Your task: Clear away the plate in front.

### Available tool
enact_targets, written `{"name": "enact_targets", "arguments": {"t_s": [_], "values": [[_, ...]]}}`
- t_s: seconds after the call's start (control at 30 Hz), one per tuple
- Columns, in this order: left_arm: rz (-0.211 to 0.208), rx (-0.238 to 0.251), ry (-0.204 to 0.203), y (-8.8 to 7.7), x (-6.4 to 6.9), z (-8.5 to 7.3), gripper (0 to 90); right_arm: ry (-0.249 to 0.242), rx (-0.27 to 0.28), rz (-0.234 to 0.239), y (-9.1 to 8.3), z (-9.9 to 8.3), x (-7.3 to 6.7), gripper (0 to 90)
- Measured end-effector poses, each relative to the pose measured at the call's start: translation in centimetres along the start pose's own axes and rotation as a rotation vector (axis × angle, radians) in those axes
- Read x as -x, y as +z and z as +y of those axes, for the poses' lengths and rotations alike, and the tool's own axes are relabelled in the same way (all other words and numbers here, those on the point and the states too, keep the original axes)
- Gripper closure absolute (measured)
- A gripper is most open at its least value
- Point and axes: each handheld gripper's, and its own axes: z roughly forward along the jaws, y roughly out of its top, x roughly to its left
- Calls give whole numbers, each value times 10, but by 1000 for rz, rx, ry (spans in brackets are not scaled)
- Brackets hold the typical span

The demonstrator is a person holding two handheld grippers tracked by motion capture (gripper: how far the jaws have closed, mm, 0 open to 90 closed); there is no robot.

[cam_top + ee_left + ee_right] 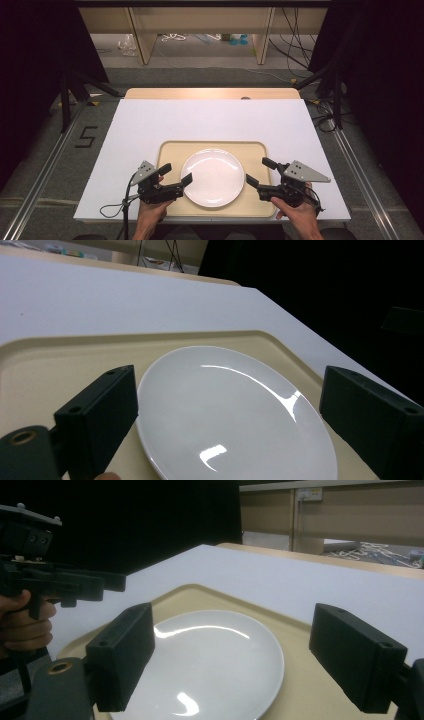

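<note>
A white plate (212, 176) lies flat in the middle of a beige tray (170, 150), and the tray rests on the near part of the white table (210, 120). The left claw (176, 176) stands at the left edge of the plate and points toward it; its jaws are wide apart and hold nothing. In the left gripper view the plate (230, 410) is seen between the two black jaws, with one jaw just beside its rim and the other off to the far side, and neither jaw presses on it. The right claw (261, 172) stands at the right edge of the plate, also with its jaws wide and with nothing in them. In the right gripper view the plate (215, 660) lies in front of the open jaws on the tray (300, 680), and the near jaw partly covers its rim; whether that jaw touches the rim I cannot tell. The same view shows the left claw (107, 585) farther off, carried by the person's left hand (25, 625). Both hands come in from the near side of the table, one at each side of the tray.
</note>
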Motion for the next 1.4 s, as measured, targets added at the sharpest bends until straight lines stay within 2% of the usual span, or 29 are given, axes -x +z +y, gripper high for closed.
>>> {"name": "enact_targets", "arguments": {"t_s": [0.1,0.17,0.23,0.27,0.4,0.43,0.5,0.53,0.6,0.67,0.8,0.87,0.97,1.07,1.1,1.2,1.4], "values": [[-19,10,25,-1,2,0,81,1,7,-4,-1,0,-1,193],[-25,20,58,-3,4,-1,84,3,3,-5,-1,0,-1,192],[-31,25,92,-6,6,0,82,8,23,0,1,0,-1,192],[-36,33,105,-7,7,0,83,-2,1,-1,0,0,0,192],[-43,58,150,-13,10,1,88,-3,12,-5,0,0,0,192],[-41,58,177,-14,11,1,88,3,1,-1,-1,0,0,192],[-45,67,188,-15,11,1,94,-8,7,2,-1,1,0,191],[-33,64,175,-16,12,1,95,-6,5,1,-1,0,0,191],[-37,76,166,-18,12,2,96,-7,5,-4,-1,0,0,191],[-26,76,167,-19,13,4,99,-8,6,0,-1,0,-1,190],[-25,107,171,-26,15,8,99,-15,10,7,1,-1,-1,189],[-24,113,167,-28,15,9,99,-3,-5,-9,0,-1,-2,187],[-20,113,162,-30,14,10,99,-18,6,-12,0,0,-1,183],[-21,116,148,-30,13,10,98,-2,-14,-18,-1,-1,-1,179],[-20,118,147,-30,13,10,99,4,18,-4,1,-1,-2,179],[-19,115,146,-29,12,10,98,-13,4,-4,0,-1,-1,177],[-18,122,132,-30,12,11,98,-3,-10,-10,0,-1,-1,171]]}}
